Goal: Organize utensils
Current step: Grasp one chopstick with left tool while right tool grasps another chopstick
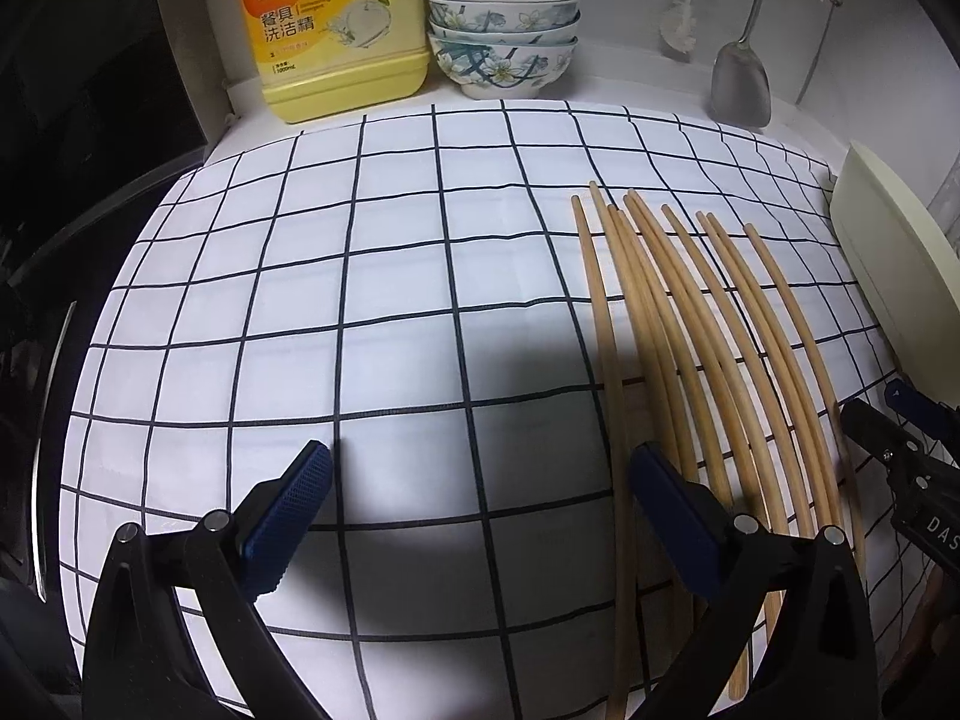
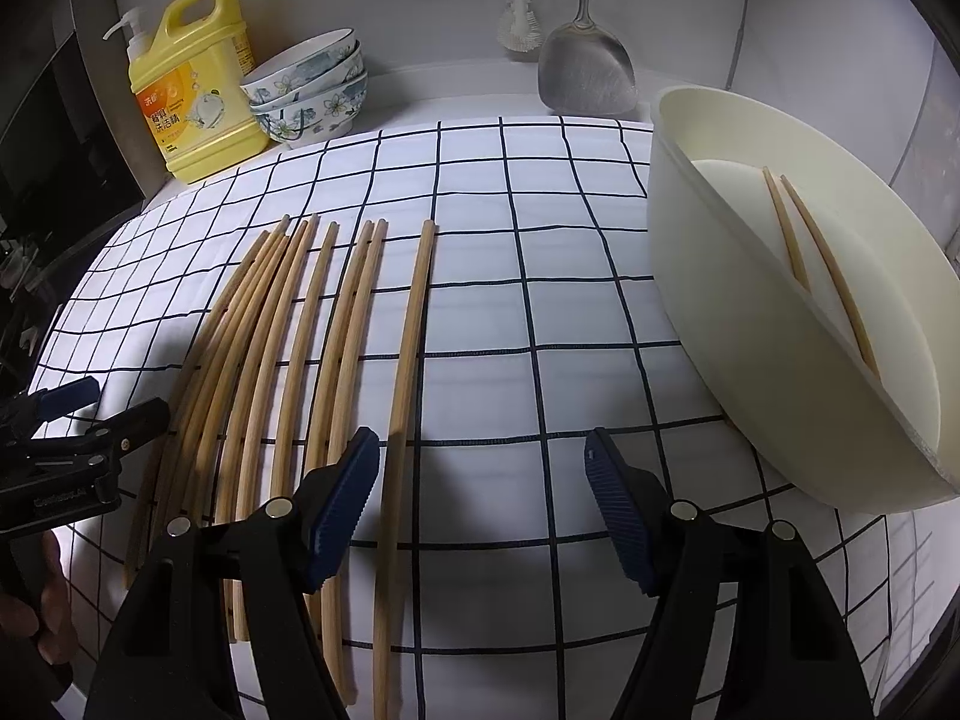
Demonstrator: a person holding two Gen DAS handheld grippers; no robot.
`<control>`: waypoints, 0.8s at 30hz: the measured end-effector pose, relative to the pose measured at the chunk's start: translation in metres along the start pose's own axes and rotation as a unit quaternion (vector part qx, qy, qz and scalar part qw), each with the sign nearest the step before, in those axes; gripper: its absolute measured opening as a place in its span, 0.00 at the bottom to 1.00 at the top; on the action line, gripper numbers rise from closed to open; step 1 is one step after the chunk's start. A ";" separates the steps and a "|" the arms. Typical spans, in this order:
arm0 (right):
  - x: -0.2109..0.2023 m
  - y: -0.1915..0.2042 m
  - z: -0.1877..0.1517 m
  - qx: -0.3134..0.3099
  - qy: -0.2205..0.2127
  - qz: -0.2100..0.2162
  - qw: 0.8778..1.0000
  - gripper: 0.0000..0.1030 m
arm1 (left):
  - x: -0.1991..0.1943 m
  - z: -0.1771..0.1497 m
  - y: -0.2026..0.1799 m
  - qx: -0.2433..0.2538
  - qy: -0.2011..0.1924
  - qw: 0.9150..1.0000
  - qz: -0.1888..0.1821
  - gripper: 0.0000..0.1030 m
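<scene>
Several wooden chopsticks (image 1: 690,324) lie side by side on a white checked cloth (image 1: 390,300); they also show in the right wrist view (image 2: 312,324). A cream oval container (image 2: 798,324) at the right holds two chopsticks (image 2: 822,264). My left gripper (image 1: 480,474) is open and empty, low over the cloth just left of the chopsticks. My right gripper (image 2: 483,462) is open and empty, with one chopstick (image 2: 405,360) just inside its left finger (image 2: 345,498). The right gripper shows in the left wrist view (image 1: 894,420), and the left gripper in the right wrist view (image 2: 102,408).
A yellow detergent jug (image 1: 336,30) and three stacked floral bowls (image 1: 504,36) stand at the back. A metal spatula (image 1: 741,84) and a white brush (image 1: 681,24) hang on the wall. The container's edge (image 1: 888,276) is at the right. A dark drop lies beyond the cloth's left edge.
</scene>
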State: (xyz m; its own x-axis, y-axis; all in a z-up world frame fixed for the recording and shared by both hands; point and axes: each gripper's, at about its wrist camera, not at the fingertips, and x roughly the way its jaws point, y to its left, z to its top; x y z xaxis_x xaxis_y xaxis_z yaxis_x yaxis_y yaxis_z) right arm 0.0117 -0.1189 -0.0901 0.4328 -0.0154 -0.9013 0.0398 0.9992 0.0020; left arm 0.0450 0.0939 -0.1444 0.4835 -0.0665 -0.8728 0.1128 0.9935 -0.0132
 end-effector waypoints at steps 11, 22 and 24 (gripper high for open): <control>0.004 0.005 0.001 -0.008 0.005 -0.008 1.000 0.66 | 0.006 0.005 -0.002 -0.002 0.008 1.000 0.022 0.95; 0.010 0.012 -0.002 -0.031 0.006 -0.021 0.999 0.66 | 0.011 0.018 -0.015 0.007 -0.003 1.000 0.013 0.81; 0.009 0.013 -0.003 -0.035 0.004 -0.020 0.999 0.65 | 0.008 0.017 -0.020 0.016 -0.006 1.000 0.007 0.73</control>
State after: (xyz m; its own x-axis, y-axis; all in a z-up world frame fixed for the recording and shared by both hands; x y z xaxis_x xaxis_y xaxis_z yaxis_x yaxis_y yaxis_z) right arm 0.0138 -0.1062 -0.0997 0.4254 -0.0561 -0.9033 -0.0069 0.9978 -0.0652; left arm 0.0615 0.0720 -0.1430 0.4959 -0.0531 -0.8668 0.1334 0.9909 0.0156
